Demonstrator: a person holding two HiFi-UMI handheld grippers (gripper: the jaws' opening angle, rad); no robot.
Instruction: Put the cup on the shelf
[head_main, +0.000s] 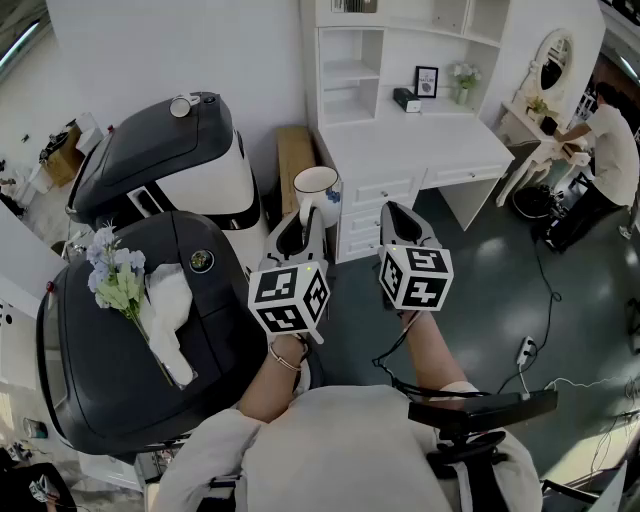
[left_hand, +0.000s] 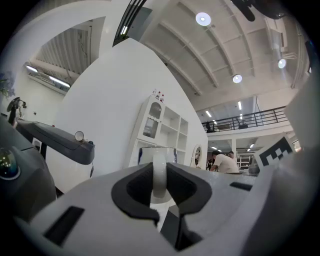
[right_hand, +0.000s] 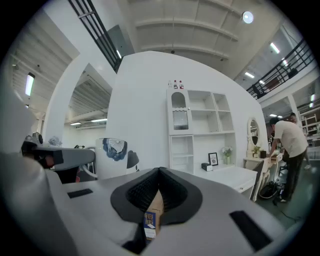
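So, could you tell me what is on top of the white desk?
A small black box, a framed picture and a vase of flowers stand at the back of the desk. What the drawers hold cannot be seen.

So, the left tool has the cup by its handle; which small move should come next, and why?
Probably carry the white cup with blue pattern forward toward the white shelf unit: the left tool grips its handle, and the open compartments stand ahead, some way off.
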